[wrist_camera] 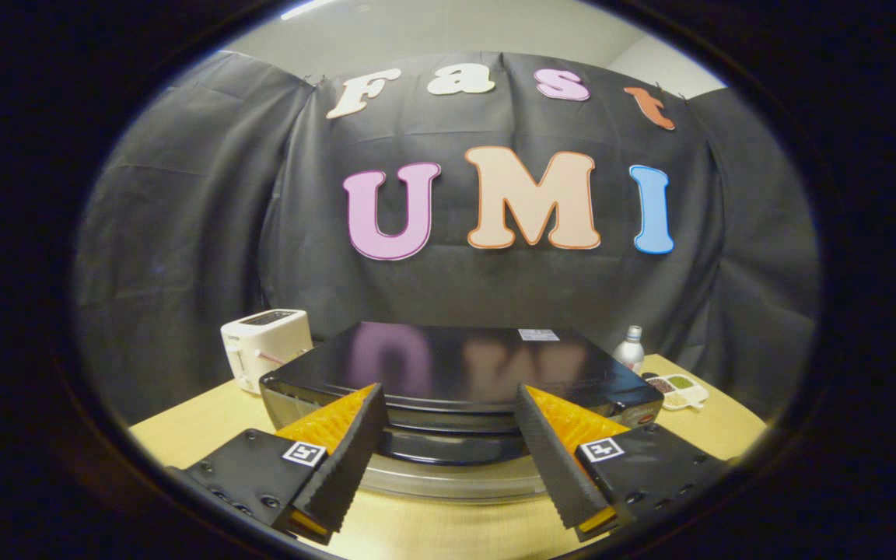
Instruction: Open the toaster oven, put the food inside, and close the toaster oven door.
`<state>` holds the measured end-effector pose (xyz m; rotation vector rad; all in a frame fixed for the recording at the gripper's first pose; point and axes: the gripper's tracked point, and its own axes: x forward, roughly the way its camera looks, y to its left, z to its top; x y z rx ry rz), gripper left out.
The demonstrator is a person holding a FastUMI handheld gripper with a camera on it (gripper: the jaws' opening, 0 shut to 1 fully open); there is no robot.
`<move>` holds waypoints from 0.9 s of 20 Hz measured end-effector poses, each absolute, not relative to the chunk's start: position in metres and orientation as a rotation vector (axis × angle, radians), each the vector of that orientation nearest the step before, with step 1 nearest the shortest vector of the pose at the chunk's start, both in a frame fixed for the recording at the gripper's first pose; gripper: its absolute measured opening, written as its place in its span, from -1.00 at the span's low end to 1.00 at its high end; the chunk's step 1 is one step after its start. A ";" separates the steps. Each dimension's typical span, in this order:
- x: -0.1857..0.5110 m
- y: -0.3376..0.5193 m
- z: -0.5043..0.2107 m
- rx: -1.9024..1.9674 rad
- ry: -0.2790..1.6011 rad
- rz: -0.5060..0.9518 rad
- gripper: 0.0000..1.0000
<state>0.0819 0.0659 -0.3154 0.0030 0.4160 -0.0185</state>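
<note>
A black toaster oven [463, 362] with a glossy top stands on the wooden table [183, 435], right in front of me. Its dark door handle [456, 449] runs across between my two fingers, with a pale glassy strip of the door [456, 484] just below it. I cannot tell whether the door is fully closed. My gripper [448, 390] is open, one finger on either side of the handle's middle, and neither finger presses on it. A small white divided dish [677, 390] holding bits of food sits on the table to the right of the oven.
A white pop-up toaster [265, 342] stands behind the oven's left corner. Behind the oven's right corner, near the dish, is a small silver bottle [631, 348]. Black cloth walls close off the back and both sides.
</note>
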 end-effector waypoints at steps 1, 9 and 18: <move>0.076 0.066 -0.315 0.005 0.419 -0.013 1.00; 0.021 0.070 -0.315 0.002 0.424 0.025 1.00; -0.043 0.073 -0.340 0.031 0.458 0.046 1.00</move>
